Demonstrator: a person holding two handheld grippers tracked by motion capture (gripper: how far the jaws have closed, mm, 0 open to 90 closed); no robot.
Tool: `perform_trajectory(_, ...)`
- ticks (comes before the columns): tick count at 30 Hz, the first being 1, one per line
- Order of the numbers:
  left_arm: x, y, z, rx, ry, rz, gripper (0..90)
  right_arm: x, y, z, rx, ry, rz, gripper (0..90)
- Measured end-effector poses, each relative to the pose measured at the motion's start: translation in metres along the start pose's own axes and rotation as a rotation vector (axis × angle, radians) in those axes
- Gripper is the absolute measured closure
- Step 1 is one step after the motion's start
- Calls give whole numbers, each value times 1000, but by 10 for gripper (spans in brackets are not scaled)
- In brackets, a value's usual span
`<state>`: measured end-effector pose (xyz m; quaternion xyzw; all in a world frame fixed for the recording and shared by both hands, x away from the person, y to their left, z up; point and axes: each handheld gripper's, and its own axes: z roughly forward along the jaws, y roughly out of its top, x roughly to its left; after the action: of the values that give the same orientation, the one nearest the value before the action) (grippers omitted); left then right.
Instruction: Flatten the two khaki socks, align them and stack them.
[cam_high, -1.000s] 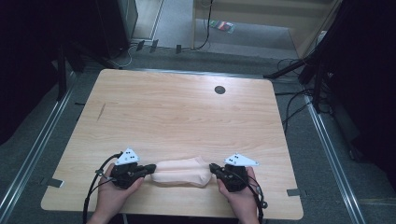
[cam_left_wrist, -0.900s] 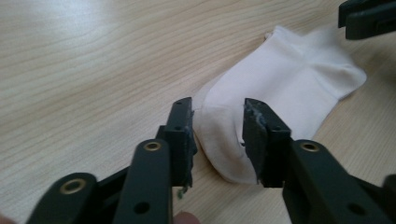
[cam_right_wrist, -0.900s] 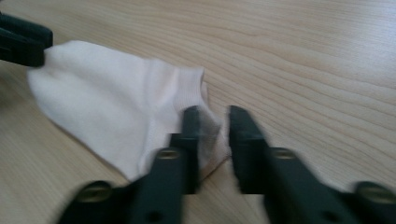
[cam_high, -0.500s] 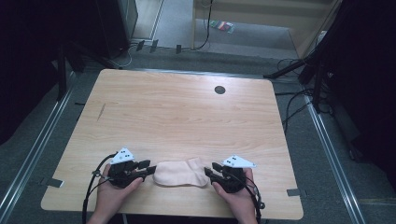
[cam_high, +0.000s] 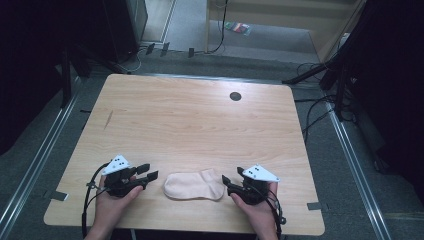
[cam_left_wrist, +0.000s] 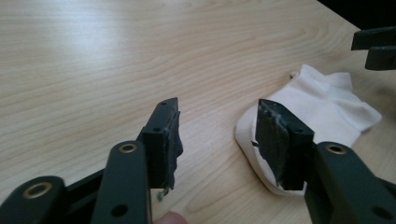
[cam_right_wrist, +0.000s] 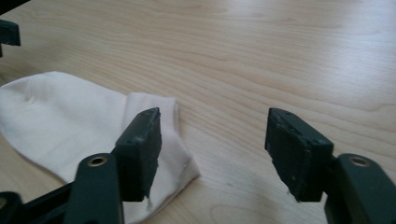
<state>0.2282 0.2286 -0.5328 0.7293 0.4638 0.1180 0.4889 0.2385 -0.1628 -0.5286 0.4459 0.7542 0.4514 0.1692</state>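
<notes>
The sock (cam_high: 194, 185) lies folded flat on the tabletop (cam_high: 200, 125), with the left claw (cam_high: 147, 176) and right claw (cam_high: 226, 182) released beside it, so little seems left.

Sock (cam_left_wrist: 322, 105) toe hidden behind left gripper's jaw.

No legible text, labels, brands, numbers or signs are present. The dark dots on the grey plates of both grippers are too small to resolve as characters.
</notes>
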Motion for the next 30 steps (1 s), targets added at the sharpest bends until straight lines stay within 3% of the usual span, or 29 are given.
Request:
perform_trajectory(7, 8, -1, -2, -52, 33, 16, 364, -9, 1, -4, -7, -30, 10, 245)
perform_trajectory(10, 13, 0, -6, -72, 37, -8, 299, -12, 3, -4, -13, -46, 19, 184)
perform_trajectory(13, 20, 1, -10, -81, 50, -27, 260, -17, 4, -5, -22, -31, 38, 153)
perform_trajectory(16, 26, 2, -14, -80, 74, -42, 193, -20, 4, -7, -26, -49, 16, 139)
perform_trajectory(30, 51, 1, -35, -95, 131, -72, 136, -39, 5, -15, -42, -88, 44, 139)
